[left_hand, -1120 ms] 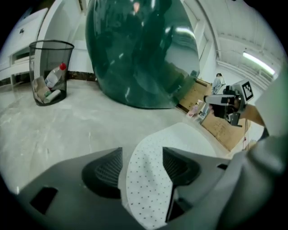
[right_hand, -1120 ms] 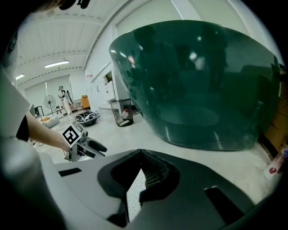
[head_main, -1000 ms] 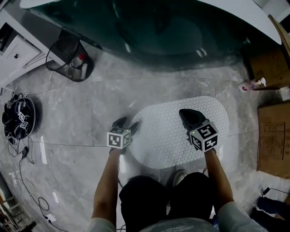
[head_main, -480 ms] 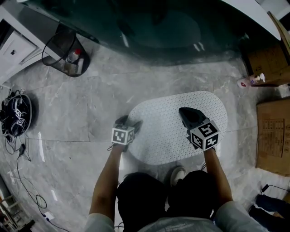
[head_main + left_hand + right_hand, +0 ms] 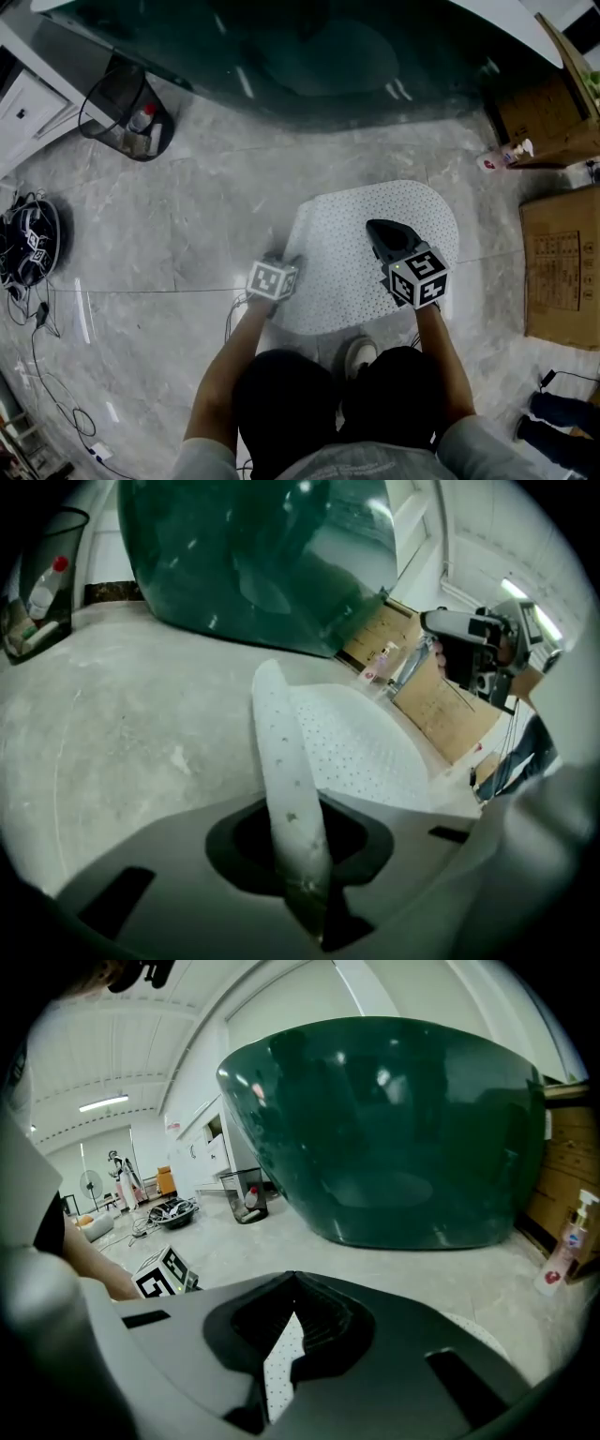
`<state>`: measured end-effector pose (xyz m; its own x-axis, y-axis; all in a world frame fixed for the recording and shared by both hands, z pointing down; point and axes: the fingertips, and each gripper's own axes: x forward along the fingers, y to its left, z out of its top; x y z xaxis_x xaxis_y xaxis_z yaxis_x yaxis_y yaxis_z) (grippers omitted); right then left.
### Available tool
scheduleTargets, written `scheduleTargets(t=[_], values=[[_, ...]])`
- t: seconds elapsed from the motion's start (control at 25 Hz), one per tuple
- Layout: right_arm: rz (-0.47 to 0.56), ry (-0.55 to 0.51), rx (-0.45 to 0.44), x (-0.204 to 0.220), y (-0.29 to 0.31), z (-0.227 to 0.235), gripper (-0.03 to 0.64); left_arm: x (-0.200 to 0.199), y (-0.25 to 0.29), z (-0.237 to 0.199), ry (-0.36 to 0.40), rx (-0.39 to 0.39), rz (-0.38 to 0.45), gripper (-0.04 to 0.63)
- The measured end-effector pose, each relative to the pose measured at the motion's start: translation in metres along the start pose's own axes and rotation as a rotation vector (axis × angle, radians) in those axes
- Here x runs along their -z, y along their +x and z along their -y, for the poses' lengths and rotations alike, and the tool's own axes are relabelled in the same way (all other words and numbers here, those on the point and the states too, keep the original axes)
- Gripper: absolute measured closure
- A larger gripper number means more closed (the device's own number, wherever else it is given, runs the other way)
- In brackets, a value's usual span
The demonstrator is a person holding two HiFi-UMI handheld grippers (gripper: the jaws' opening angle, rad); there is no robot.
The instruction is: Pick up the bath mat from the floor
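The white perforated bath mat (image 5: 361, 248) lies on the grey marble floor in front of the tub. My left gripper (image 5: 286, 263) is at the mat's left edge. Its jaws are closing, and in the left gripper view (image 5: 302, 855) they pinch that edge, which stands up as a folded strip (image 5: 281, 761). My right gripper (image 5: 377, 228) hovers over the right half of the mat with its jaw tips together (image 5: 294, 1283). A sliver of the mat (image 5: 279, 1372) shows through the gap behind the tips. The right gripper also appears raised in the left gripper view (image 5: 459, 639).
A dark green bathtub (image 5: 309, 56) fills the far side. A wire waste basket (image 5: 131, 112) stands far left, a black bundle of cables (image 5: 28, 239) at the left edge. Cardboard boxes (image 5: 562, 262) and a pump bottle (image 5: 502, 155) sit at the right. The person's shoe (image 5: 356, 354) is by the mat's near edge.
The left gripper moved right onto the mat's left edge and closed on it; that edge now stands up off the floor. The right gripper stayed above the mat.
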<state>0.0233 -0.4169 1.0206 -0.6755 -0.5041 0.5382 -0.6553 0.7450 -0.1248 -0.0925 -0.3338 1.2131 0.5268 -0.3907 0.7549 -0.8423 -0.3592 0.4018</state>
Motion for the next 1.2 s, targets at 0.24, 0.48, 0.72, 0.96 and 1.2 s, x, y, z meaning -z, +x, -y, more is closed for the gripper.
scheduleTargets(t=[0.24,0.48,0.72,0.96,1.2], values=[[0.036,0.009,0.051,-0.012,-0.018,0.010,0.604,-0.029,-0.028,0.006,0.051,0.013,0.094,0.552],[0.092,-0.001,0.126,-0.041,-0.034,0.030,0.604,-0.095,-0.079,0.013,0.175,-0.049,0.285,0.555],[0.164,-0.009,0.150,-0.082,-0.039,0.034,0.604,-0.137,-0.148,-0.005,0.223,-0.179,0.426,0.555],[0.213,-0.061,0.123,-0.119,-0.021,0.023,0.604,-0.170,-0.214,-0.024,0.216,-0.294,0.581,0.557],[0.240,-0.183,0.094,-0.160,-0.008,-0.006,0.604,-0.194,-0.272,-0.028,0.225,-0.364,0.708,0.557]])
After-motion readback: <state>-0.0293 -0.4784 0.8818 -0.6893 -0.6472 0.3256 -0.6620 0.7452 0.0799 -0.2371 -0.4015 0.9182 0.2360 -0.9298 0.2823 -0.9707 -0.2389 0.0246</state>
